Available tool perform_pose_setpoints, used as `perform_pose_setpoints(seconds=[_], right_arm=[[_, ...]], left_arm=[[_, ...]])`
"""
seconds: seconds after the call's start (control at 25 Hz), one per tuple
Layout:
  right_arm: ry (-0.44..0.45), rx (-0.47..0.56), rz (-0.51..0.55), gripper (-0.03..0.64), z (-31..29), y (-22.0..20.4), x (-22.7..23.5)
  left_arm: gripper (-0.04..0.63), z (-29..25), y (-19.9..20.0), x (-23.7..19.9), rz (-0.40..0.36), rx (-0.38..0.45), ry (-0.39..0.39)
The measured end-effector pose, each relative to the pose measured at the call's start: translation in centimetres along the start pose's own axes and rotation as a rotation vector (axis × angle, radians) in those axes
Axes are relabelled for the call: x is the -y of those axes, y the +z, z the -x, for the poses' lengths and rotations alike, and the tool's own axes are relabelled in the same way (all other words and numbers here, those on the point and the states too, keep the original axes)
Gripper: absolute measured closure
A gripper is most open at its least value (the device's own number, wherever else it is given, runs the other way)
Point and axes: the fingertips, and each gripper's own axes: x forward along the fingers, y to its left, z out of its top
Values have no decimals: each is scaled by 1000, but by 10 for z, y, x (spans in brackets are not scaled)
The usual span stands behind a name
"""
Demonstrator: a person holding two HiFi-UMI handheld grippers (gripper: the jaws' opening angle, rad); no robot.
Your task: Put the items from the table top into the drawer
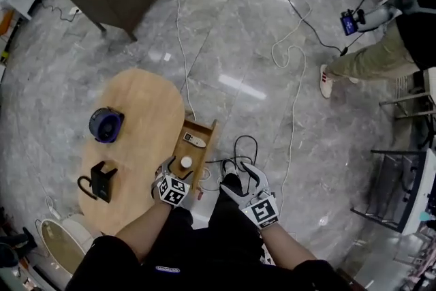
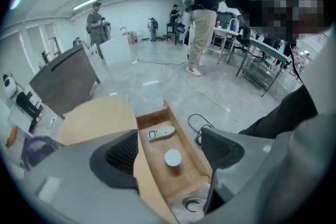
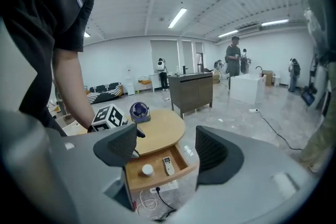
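Two items, remote and white disc, are lying in the open drawer; fan and black object are waiting on the counter. Left hand-held gripper and right hand-held gripper are gaping wide, holding nothing.

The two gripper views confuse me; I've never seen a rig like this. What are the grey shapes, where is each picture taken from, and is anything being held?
There is no robot here: a person holds a two-jaw gripper in each hand. The head view comes from a camera on the person's head, looking down. Each gripper view comes from a camera riding on that gripper, so the grey shapes are its own jaws. The left gripper and the right gripper both have their jaws apart with nothing between them. On the wooden table sit a blue fan and a black object that I can't identify. The open drawer at the table's side holds a remote and a small white round item.
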Motion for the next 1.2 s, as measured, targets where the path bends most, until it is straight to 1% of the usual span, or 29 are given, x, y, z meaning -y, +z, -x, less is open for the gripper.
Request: perform_pose_setpoints(seconds=[0.12,0.2,0.32,0.4,0.52,0.64,0.76,0.84,1.04,1.2], right_arm=[[-46,-6,-19,245,29,37,-18],[-73,1,-3,249,46,62,-24],[-149,44,59,251,69,107,-5],[-211,67,89,252,88,134,11],[-313,105,101,255,114,166,31],[-403,148,100,256,143,189,44],[-475,191,114,259,171,215,57],[-506,220,120,262,190,233,60],[-545,297,129,275,215,266,55],[-534,331,155,286,211,292,50]], left_arm=[[212,48,34,0,-47,48,-3],[212,74,60,-3,-78,84,4],[212,99,122,-17,-141,164,19],[212,117,157,-21,-165,213,29],[214,143,205,-28,-189,288,43],[214,171,255,-27,-215,377,47],[217,205,311,-26,-218,479,42],[223,233,343,-24,-218,541,41],[258,300,389,-24,-219,673,36],[272,342,401,-34,-193,727,45]])
